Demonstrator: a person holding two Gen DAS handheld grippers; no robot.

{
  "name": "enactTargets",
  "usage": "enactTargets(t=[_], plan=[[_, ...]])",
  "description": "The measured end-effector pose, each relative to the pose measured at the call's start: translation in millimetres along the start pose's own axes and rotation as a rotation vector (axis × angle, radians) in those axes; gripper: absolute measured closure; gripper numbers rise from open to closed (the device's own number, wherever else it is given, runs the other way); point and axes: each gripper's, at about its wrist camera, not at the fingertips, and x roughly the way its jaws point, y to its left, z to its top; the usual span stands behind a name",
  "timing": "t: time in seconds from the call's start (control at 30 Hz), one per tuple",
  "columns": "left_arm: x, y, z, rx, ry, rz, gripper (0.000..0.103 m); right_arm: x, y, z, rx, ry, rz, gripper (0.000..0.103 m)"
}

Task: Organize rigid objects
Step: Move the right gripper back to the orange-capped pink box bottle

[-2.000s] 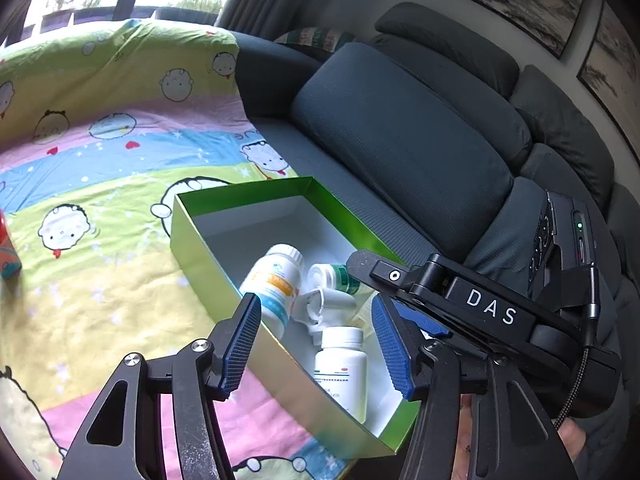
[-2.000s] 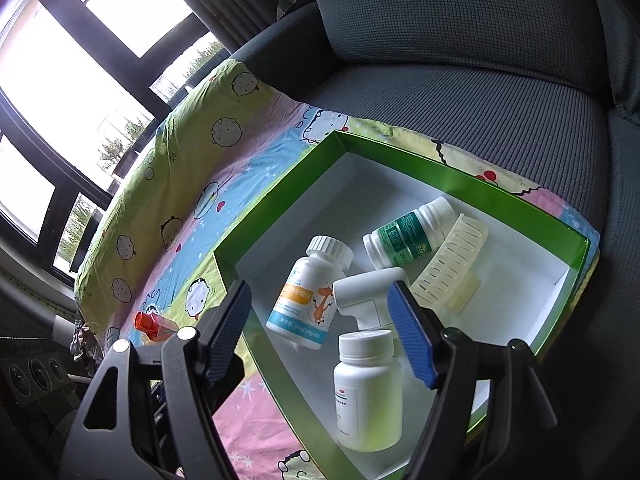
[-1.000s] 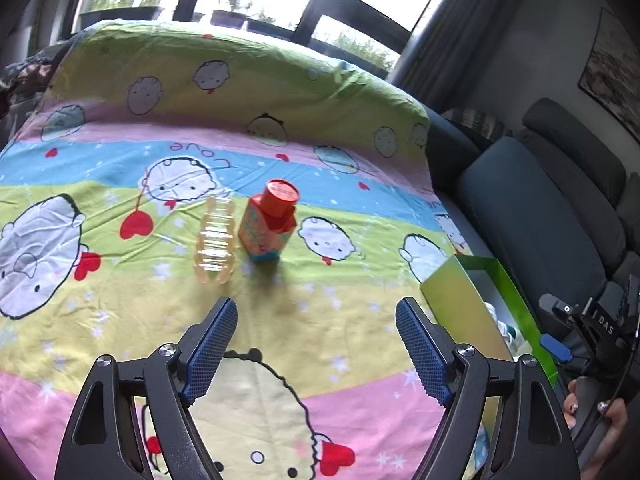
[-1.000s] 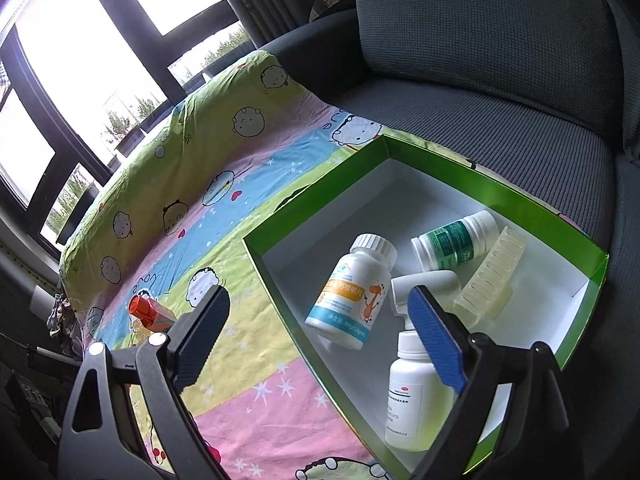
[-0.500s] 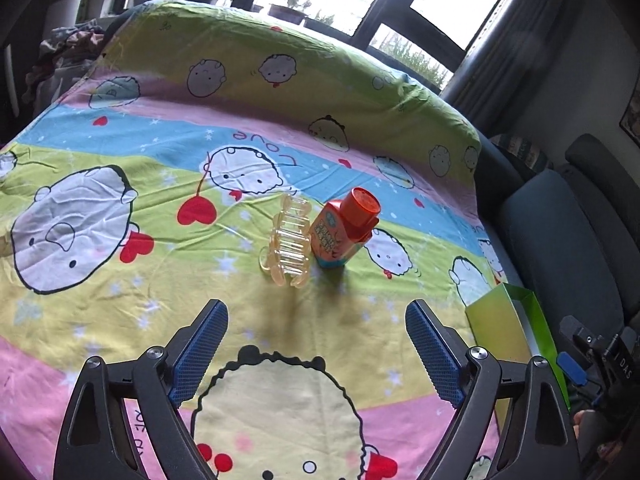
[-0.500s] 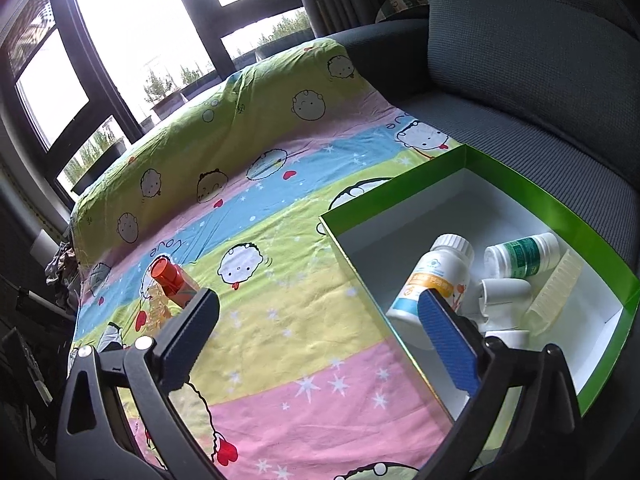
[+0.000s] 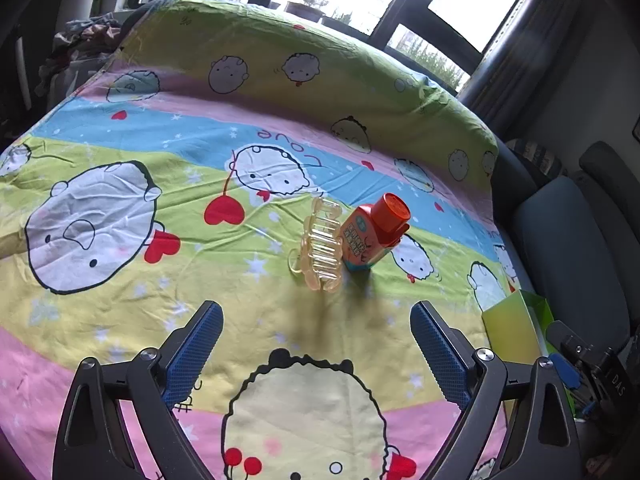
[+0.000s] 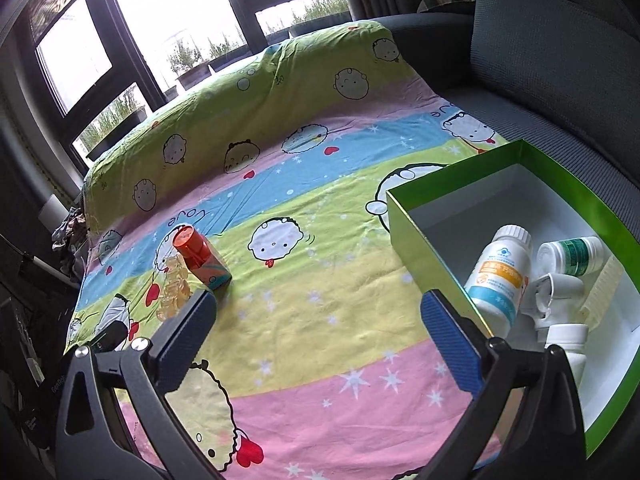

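One translucent amber plastic hair claw [image 7: 319, 249] and one orange-capped bottle [image 7: 374, 232] touched on the cartoon bedsheet [image 7: 120, 312]. Three white pill bottles lay inside the green box [image 8: 424, 236]. The left gripper [image 7: 316, 340], jaws opening, and the right gripper [image 8: 316, 330] held nothing.

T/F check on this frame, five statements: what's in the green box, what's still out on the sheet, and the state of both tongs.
1. The orange-capped orange bottle lies inside the green cardboard box. False: it stands on the cartoon-print bedsheet, outside the box.
2. The translucent amber hair claw clip lies right beside the orange bottle. True.
3. The left tongs grip the clip. False: they hold nothing and their jaws are opening, short of the clip.
4. The box holds a white bottle with an orange-and-blue label. True.
5. The right tongs are clamped on a bottle. False: open, nothing between them.
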Motion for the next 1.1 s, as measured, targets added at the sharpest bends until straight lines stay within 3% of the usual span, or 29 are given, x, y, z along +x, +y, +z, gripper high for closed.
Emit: enactTargets(t=[0.1, 0.3, 0.53, 0.77, 1.1], plan=[[-0.7, 2.2, 0.7, -0.007, -0.001, -0.002, 0.008, 0.1, 7.0, -1.5, -0.004, 0.002, 0.041, 0.001], [2.1, 9.3, 2.0, -0.03, 0.019, 0.024, 0.003, 0.6, 15.5, -3.1, -0.041, -0.015, 0.014, 0.001], [1.6, 20.1, 4.6, -0.041, 0.003, 0.079, 0.003, 7.9, 17.6, -2.9, -0.016, 0.007, 0.045, 0.001], [2.7, 20.8, 5.2, -0.011, -0.002, 0.138, 0.003, 22.4, 43.2, 0.1, -0.046, 0.032, 0.125, 0.001], [7.1, 25.9, 7.3, 0.003, 0.008, 0.187, 0.003, 40.7, 81.2, 19.3, -0.132, 0.019, 0.103, 0.003]])
